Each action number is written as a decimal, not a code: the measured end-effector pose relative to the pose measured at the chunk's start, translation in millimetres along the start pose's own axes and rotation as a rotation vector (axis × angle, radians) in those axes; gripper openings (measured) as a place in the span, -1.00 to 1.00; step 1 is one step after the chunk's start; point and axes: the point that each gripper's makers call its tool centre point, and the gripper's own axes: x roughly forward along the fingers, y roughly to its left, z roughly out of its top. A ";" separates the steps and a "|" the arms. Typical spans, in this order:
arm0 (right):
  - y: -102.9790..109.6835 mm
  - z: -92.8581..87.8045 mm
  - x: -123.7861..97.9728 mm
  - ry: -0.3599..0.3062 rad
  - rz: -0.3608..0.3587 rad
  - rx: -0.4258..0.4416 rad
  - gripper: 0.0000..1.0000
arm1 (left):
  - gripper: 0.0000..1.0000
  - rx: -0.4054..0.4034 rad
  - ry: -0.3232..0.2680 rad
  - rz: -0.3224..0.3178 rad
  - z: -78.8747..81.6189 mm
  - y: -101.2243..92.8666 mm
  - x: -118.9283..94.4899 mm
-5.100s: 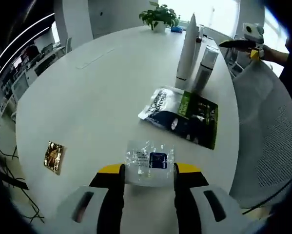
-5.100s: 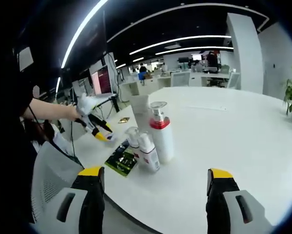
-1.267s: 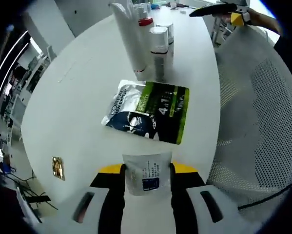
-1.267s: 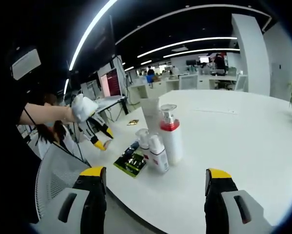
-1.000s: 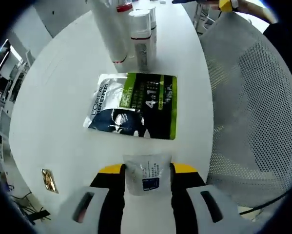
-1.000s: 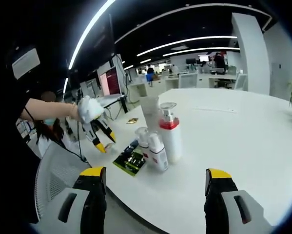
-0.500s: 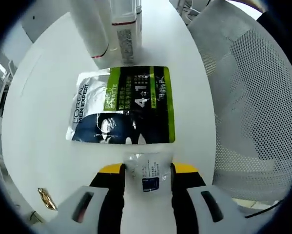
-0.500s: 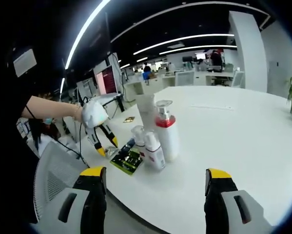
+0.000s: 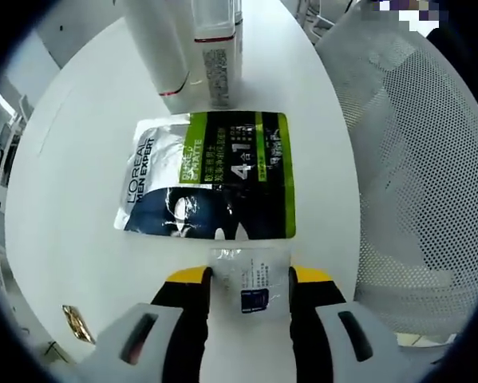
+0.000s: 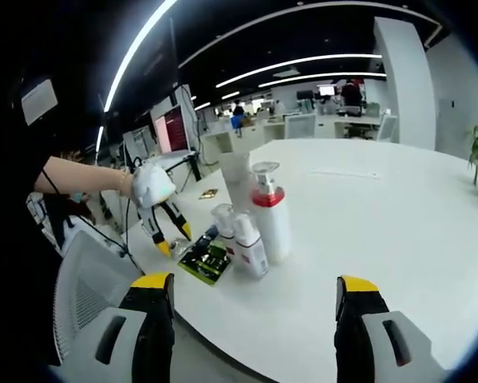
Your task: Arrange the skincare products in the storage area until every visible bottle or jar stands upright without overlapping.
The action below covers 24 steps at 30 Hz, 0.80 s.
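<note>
Clear sachet (image 9: 250, 278) at table edge (image 9: 344, 231)

Open-plan office: desk rows (image 10: 318, 128), monitors (image 10: 175, 129), ceiling strip lights (image 10: 302, 60)

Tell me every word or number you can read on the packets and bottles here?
"L'OREAL MEN EXPERT" on the big flat pouch.
"4" and "1" on the pouch's green part.
Small packet between the left tongs: print too small to read.
Bottle labels: too small to read.
</note>
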 end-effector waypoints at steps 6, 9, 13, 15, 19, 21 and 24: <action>-0.2 0.6 -0.7 -0.002 -0.003 0.002 0.70 | -0.13 -0.002 0.009 -0.004 -3.9 -1.3 0.8; -0.1 1.1 -1.2 -0.004 -0.004 0.001 0.70 | -0.13 -0.005 0.006 0.004 -2.9 -1.5 -1.5; 0.5 1.3 -1.6 -0.006 -0.003 0.002 0.71 | -0.11 -0.062 -0.041 0.033 4.2 2.7 -9.1; 0.5 0.6 -1.6 -0.006 -0.001 0.000 0.71 | -0.09 -0.123 -0.086 0.041 8.8 3.5 -13.7; 1.5 0.8 -1.6 -0.007 0.003 -0.004 0.71 | 0.05 -0.167 -0.121 0.063 6.3 6.3 -23.5; 2.0 0.9 -1.7 -0.007 0.005 -0.005 0.71 | 0.13 -0.222 -0.164 0.076 11.5 2.5 -30.9; 2.9 1.4 -1.9 -0.010 0.009 -0.007 0.70 | 0.19 -0.318 -0.231 0.085 16.7 -0.8 -39.5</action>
